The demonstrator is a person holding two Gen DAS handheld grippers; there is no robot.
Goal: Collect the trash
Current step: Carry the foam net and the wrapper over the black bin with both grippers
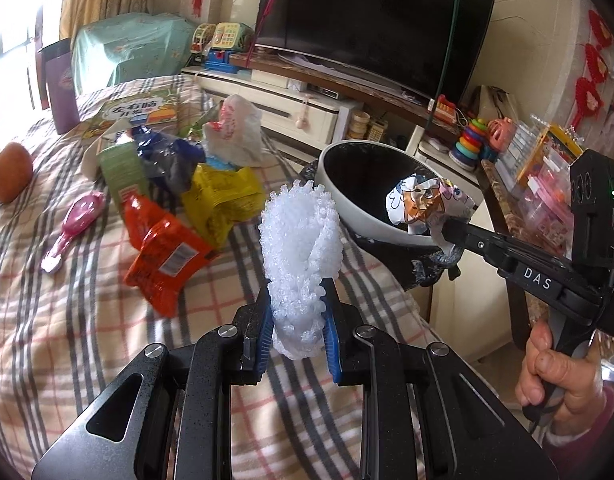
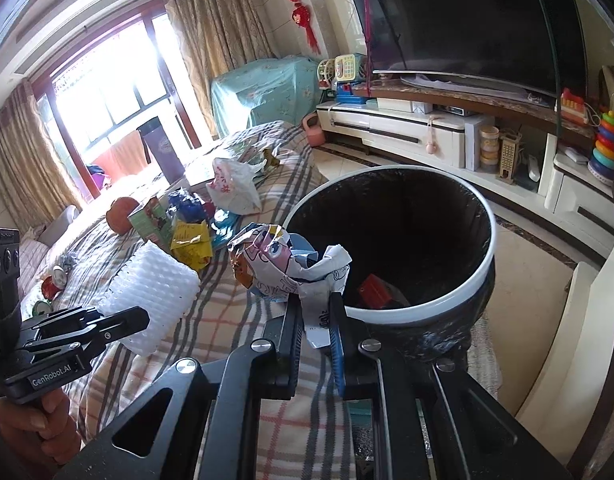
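left gripper (image 1: 297,332): jaws clamped on white foam net (image 1: 301,236)
right gripper (image 2: 317,320): jaws nearly closed, pinching crumpled cartoon wrapper (image 2: 283,264) beside bin (image 2: 419,312)

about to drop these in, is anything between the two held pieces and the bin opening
Nothing visible blocks either. The crumpled cartoon wrapper in the right gripper is at the trash bin rim. The white foam net in the left gripper has only open air toward the bin.
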